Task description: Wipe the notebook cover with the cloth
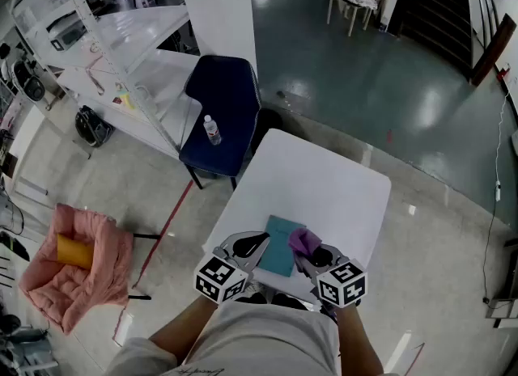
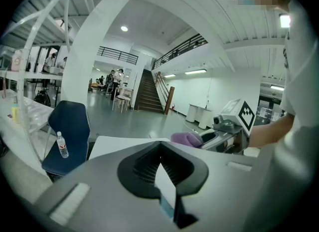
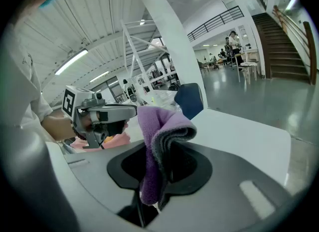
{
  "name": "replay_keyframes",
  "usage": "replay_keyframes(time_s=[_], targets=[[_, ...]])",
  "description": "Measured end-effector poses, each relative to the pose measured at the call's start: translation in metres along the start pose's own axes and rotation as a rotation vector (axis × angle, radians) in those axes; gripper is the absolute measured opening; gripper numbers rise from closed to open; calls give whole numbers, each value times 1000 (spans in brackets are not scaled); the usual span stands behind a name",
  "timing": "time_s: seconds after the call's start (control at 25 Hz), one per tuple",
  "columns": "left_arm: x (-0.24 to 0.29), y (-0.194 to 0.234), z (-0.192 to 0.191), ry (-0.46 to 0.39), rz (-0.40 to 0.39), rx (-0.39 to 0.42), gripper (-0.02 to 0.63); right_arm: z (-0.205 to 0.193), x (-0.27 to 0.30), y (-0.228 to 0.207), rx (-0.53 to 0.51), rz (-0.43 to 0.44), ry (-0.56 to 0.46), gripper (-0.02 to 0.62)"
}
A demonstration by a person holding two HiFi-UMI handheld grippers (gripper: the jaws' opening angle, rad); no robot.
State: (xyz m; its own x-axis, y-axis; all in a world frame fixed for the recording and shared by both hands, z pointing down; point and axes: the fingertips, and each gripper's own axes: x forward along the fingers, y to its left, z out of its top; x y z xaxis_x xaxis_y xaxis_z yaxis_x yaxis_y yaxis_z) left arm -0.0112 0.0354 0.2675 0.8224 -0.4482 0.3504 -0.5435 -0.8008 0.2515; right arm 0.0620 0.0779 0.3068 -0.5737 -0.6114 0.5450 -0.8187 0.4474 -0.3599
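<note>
Standing at a white table [image 1: 324, 180], a blue chair [image 1: 220, 95] and its water bottle [image 1: 212, 129] off at 10 o'clock, we pinch the 9 o'clock edge of the teal notebook [image 1: 279, 255] in our left gripper [image 1: 257, 243], jaws clamped on it. The notebook lies at the table's 6 o'clock edge, nearest us. At its 3 o'clock side our right gripper [image 1: 307, 255] is clenched on a folded purple cloth [image 1: 305, 241], which bulges above the jaws over the cover's right edge.

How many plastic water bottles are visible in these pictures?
1. The water bottle is on the seat of the blue chair, beside the white table. More may be hidden on the cluttered shelves.
</note>
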Motion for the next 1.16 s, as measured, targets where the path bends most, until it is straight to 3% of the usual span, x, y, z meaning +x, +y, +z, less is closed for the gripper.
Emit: replay_keyframes(time_s=[1.16], targets=[[-1,-4,2,-6,14,3,0,0,-3,2,-21,26,6,110]])
